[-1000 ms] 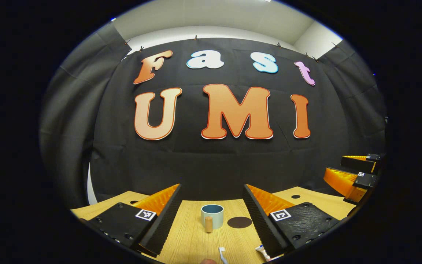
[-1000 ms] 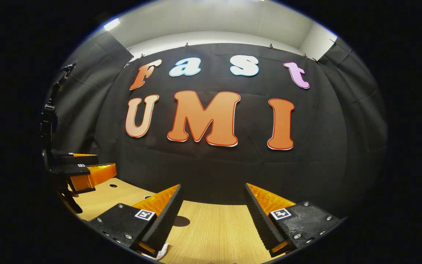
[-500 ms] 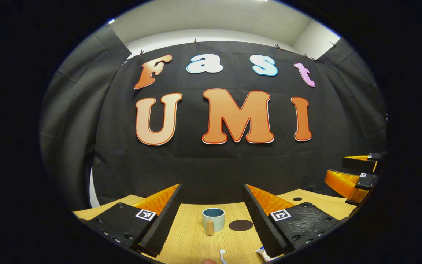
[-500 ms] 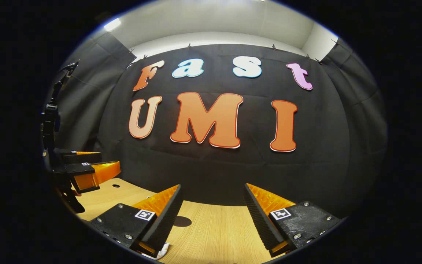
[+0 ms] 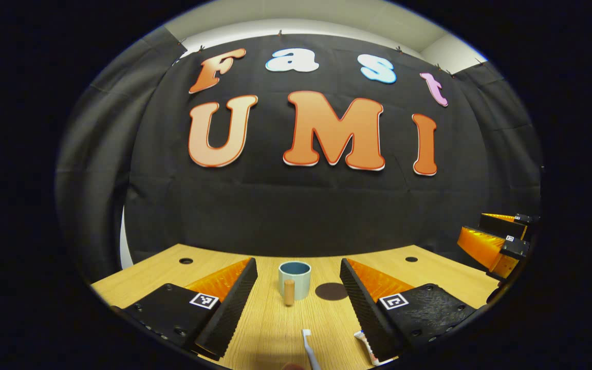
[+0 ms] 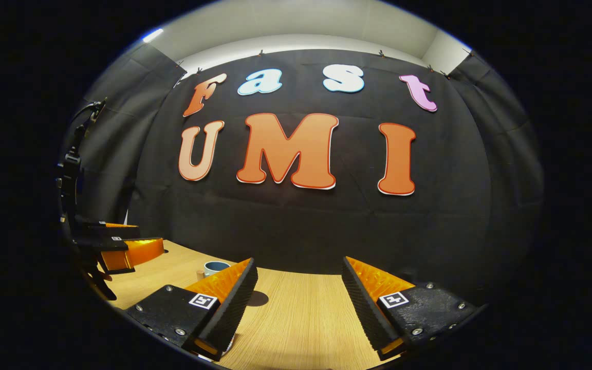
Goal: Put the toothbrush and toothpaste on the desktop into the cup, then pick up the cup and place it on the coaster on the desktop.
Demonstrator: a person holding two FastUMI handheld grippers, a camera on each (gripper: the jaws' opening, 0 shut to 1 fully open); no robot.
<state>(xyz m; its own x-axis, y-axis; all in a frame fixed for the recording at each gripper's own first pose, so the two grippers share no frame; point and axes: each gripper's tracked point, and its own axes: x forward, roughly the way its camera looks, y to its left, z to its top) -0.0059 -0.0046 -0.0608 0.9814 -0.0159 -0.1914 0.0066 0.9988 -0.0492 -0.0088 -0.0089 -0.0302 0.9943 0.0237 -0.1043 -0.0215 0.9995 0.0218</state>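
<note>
**Both grippers spread wide over the desktop, nothing held**

Left gripper [image 5: 298, 293]: my two fingers stand far apart with bare desktop [image 5: 270, 329] between them. No object touches either finger. Each finger carries a small square black-and-white marker tag; its pattern is not readable as writing.

Seen ahead in the left gripper view, between the fingers: the cup [image 5: 294, 280], pale blue-grey, upright on the wood, opening up. A short wooden peg [image 5: 289, 293], cork-coloured, stands just in front of the cup; I cannot tell if it touches the cup's wall. The coaster [image 5: 331, 291], a dark round disc, lies flat just to the right of the cup, apart from it.

Nearer to me, the toothbrush [image 5: 308, 347] lies on the desktop, white head pointing toward the cup, handle running out of the bottom edge. The toothpaste [image 5: 365, 341] lies by the inner edge of my right-hand finger, partly hidden by it. Print shows on the tube, too small to read.

Right gripper [image 6: 298, 293]: fingers likewise wide apart, holding nothing, wood grain between them. In the right gripper view the cup [image 6: 217, 266] peeks over the left finger.
</note>
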